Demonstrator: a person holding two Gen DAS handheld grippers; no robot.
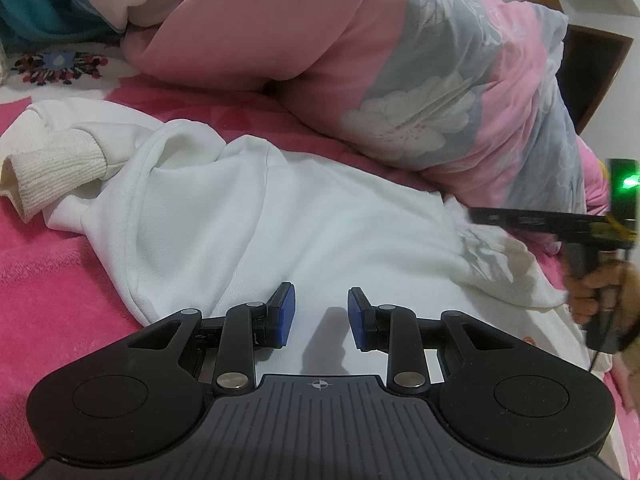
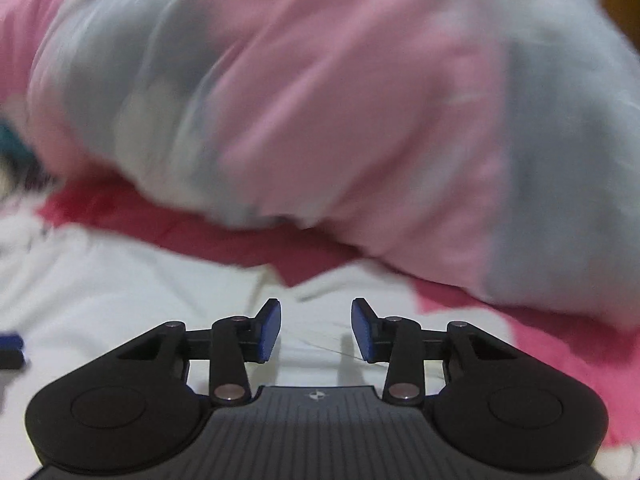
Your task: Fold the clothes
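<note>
- Surface: bed with pink fleece blanket [image 1: 44, 288]; flower-print patch at far left edge.
- White sweatshirt [image 1: 280, 216] spread flat mid-bed, ribbed cuff [image 1: 56, 176] bunched at its left end.
- Pink-and-grey floral duvet [image 1: 360, 60] heaped along the far side, touching the sweatshirt's right edge.
- Teal fabric [image 1: 32, 4] at far left corner; brown wooden furniture [image 1: 596, 72] beyond the right edge.
- Left hand-held gripper [image 1: 321, 316]: narrow gap, nothing between jaws, over sweatshirt.
- Right hand-held gripper [image 2: 316, 330]: jaws apart, empty, over white fabric; view motion-blurred.
</note>
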